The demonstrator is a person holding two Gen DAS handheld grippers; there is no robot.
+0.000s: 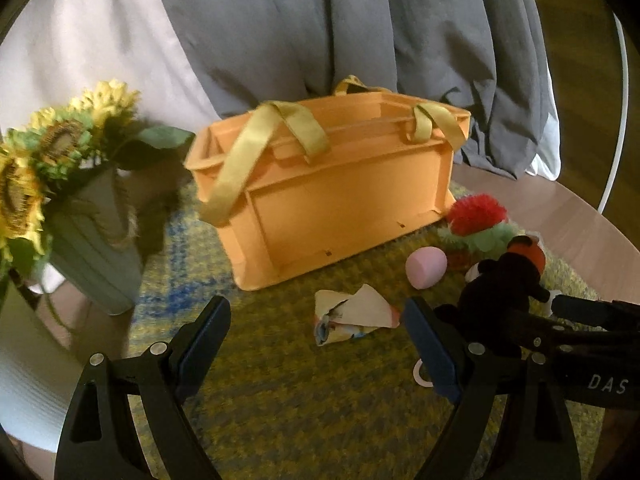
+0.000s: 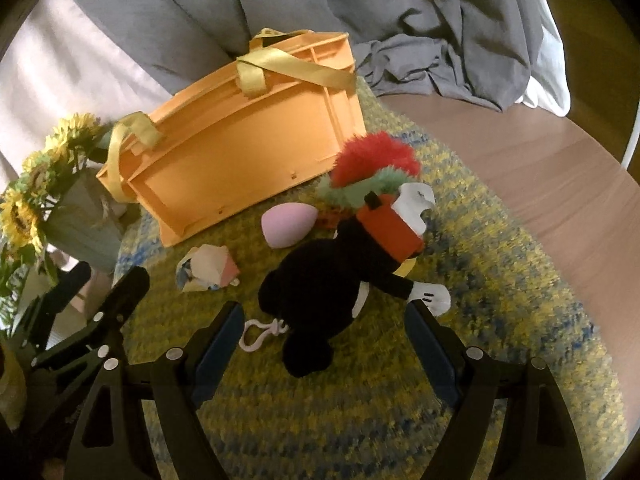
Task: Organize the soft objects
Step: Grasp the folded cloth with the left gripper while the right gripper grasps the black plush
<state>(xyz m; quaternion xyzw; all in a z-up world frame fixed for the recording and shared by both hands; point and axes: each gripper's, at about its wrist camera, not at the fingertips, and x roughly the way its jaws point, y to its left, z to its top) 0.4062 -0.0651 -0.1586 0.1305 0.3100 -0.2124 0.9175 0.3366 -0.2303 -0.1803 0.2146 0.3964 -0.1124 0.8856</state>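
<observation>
Spread right fingers (image 2: 324, 344) either side of black plush toy (image 2: 320, 288), untouched; left fingers (image 1: 316, 344) spread before crumpled cloth (image 1: 352, 314)

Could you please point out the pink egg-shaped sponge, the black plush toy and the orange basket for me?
pink egg-shaped sponge (image 2: 289, 226): right wrist view, middle of its rounded body.
black plush toy (image 2: 320, 280): right wrist view, centre of its black torso.
orange basket (image 1: 340, 208): left wrist view, middle of its near side wall.

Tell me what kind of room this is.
Probably a bedroom or living area at home: rumpled grey bedding hangs behind a round wooden table, and a pale ribbed pot of artificial sunflowers stands on it.
</observation>
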